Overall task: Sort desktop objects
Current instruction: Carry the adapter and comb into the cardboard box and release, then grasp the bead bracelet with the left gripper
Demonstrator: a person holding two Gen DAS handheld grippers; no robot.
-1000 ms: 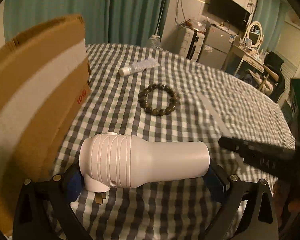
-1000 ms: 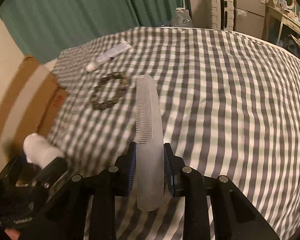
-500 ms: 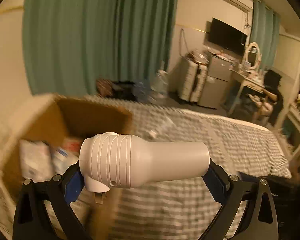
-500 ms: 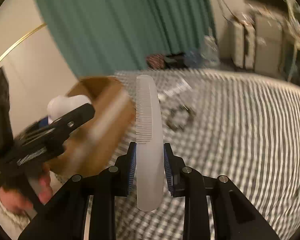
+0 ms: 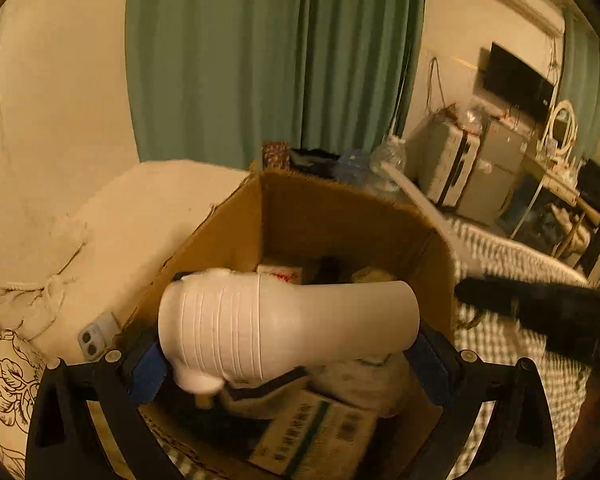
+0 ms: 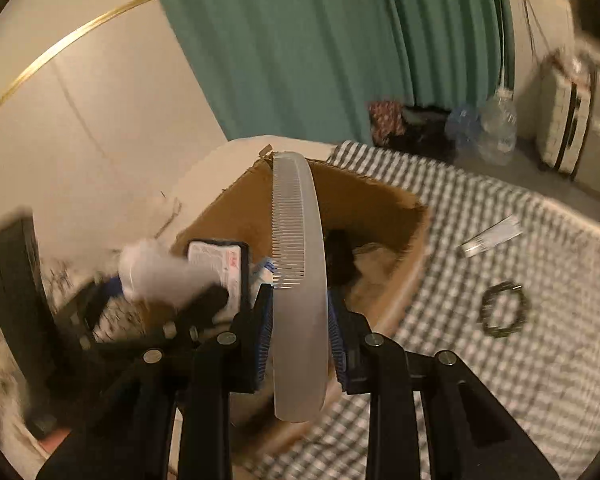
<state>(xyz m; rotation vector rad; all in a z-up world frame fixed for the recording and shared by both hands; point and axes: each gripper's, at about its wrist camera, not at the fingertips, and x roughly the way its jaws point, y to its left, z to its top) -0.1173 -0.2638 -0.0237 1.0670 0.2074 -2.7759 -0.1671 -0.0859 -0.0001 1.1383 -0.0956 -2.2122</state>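
I hold a pair of tongs in each hand, both over an open cardboard box [image 5: 340, 216] that stands at the edge of a surface covered in a checked cloth [image 6: 520, 360].

The left tongs [image 5: 288, 356] are clamped across the two ends of a white plug-in device [image 5: 284, 324], a ribbed, bottle-shaped body with metal prongs underneath. It hangs level just above the box opening. Below it lie packets and small cartons already in the box.

The right tongs [image 6: 298, 336] are clamped on a pale plastic comb [image 6: 300, 280], which points forward with its teeth to the left, its tip reaching over the far rim of the box.

On the cloth, well apart from the box, lie a dark bead bracelet [image 6: 502, 314] and a small white tube [image 6: 492, 236].

I judge this to be the drop-off step: both items are carried and poised above the box. The next move calls for parting each pair of tongs so the device and comb fall inside, then going for the bracelet and tube.
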